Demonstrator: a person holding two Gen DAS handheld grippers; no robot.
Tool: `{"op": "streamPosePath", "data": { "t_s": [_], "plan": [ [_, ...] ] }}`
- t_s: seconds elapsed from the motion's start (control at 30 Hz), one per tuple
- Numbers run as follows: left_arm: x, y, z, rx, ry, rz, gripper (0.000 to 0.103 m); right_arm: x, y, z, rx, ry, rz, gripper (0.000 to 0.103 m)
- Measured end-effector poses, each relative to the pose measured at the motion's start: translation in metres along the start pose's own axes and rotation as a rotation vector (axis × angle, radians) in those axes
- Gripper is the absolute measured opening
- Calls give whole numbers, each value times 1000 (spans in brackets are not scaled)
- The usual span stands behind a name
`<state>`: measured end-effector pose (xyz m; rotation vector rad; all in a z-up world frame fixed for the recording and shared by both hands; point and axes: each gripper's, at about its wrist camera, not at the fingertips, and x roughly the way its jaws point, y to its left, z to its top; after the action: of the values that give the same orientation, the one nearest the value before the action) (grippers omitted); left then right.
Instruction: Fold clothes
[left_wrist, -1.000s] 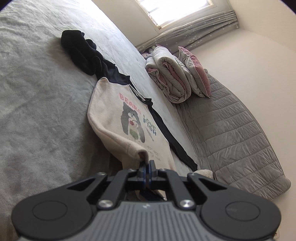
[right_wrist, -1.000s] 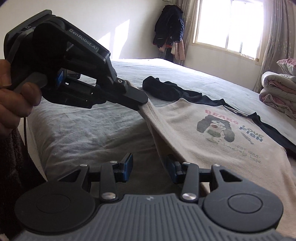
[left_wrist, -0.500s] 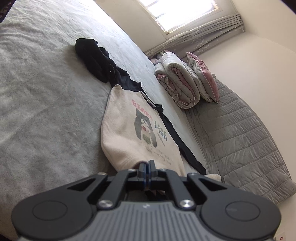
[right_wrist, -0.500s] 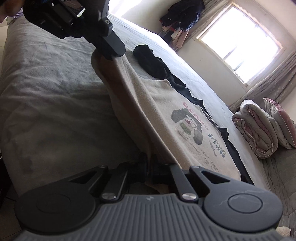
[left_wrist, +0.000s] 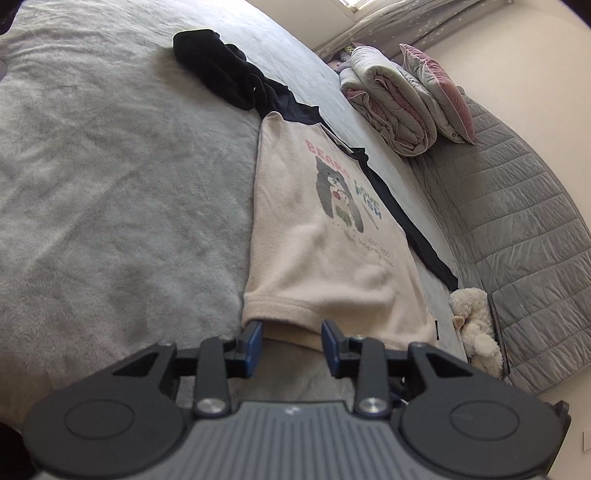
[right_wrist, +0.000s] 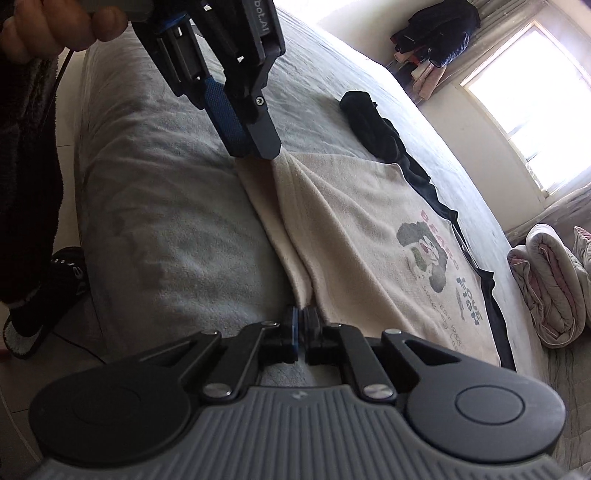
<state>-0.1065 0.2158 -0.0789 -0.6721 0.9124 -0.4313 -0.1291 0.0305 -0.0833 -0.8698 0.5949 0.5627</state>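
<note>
Left wrist view: my left gripper (left_wrist: 291, 341) has just been opening, and its blue pads (left_wrist: 253, 345) now stand apart on either side of the cream shirt's (left_wrist: 317, 254) hem without pressing it; the hem lies on the grey bedspread (left_wrist: 110, 192) just ahead of the fingertips. The shirt lies flat on the bed with its bear print facing up, its dark sleeve (left_wrist: 402, 221) trailing along the far side and a bunched black garment (left_wrist: 221, 77) touching its collar end. Beyond it I see a rolled quilt (left_wrist: 388, 107) with a pink pillow (left_wrist: 439, 88) leaning on it, a quilted grey cover (left_wrist: 517, 229), and a small white plush toy (left_wrist: 476, 325) near the bed's edge. In the right wrist view, my right gripper (right_wrist: 301, 325) has its jaws closed tight on a fold of the shirt's (right_wrist: 362, 236) near edge, pinching the cloth between the pads. The left gripper (right_wrist: 251, 147) shows here from the side, held by a hand (right_wrist: 55, 26) at the top left, its tip down at the shirt's other corner where the fabric gathers into creases. A window (right_wrist: 528, 107) lights the far wall, clothes hang (right_wrist: 439, 33) beside it, and a slippered foot (right_wrist: 44, 295) stands on the floor at the left.
</note>
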Motion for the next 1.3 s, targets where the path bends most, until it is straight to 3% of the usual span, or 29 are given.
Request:
{"op": "streamPosePath", "data": {
  "t_s": [0.13, 0.23, 0.3, 0.33, 0.7, 0.97, 1.03, 1.07, 1.1, 1.13, 1.23, 1.3],
  "plan": [
    [-10, 11, 0, -41, -31, 2, 51, -17, -13, -12, 121, 2, 72, 7],
    [-13, 17, 1, -74, -49, 11, 51, -30, -30, -28, 270, 3, 103, 17],
    [-11, 17, 2, -90, -53, 12, 51, -39, -42, -42, 377, 1, 86, 48],
    [-10, 16, 3, -91, -53, 12, 51, -42, -48, -49, 421, 3, 69, 51],
    [7, 9, 3, -63, -31, 44, 42, -61, -120, -135, 950, 68, -175, 51],
    [14, 6, 1, -43, -27, 65, 32, -57, -147, -175, 1175, 22, -160, 51],
    [14, 6, 1, -42, -23, 65, 28, -49, -147, -178, 1194, 30, -122, 35],
    [14, 6, 1, -38, -20, 69, 22, -49, -146, -178, 1194, 31, -118, 14],
    [14, 6, 1, -33, -17, 72, 12, -55, -147, -178, 1195, 18, -133, 10],
    [14, 6, 0, -25, -13, 74, 10, -61, -149, -178, 1196, 3, -150, 10],
    [13, 6, -1, -8, 1, 60, 12, -72, -159, -181, 1186, 11, -245, 9],
    [12, 8, 0, -26, 10, 44, 16, -67, -165, -189, 1222, 42, -234, 9]
  ]
}}
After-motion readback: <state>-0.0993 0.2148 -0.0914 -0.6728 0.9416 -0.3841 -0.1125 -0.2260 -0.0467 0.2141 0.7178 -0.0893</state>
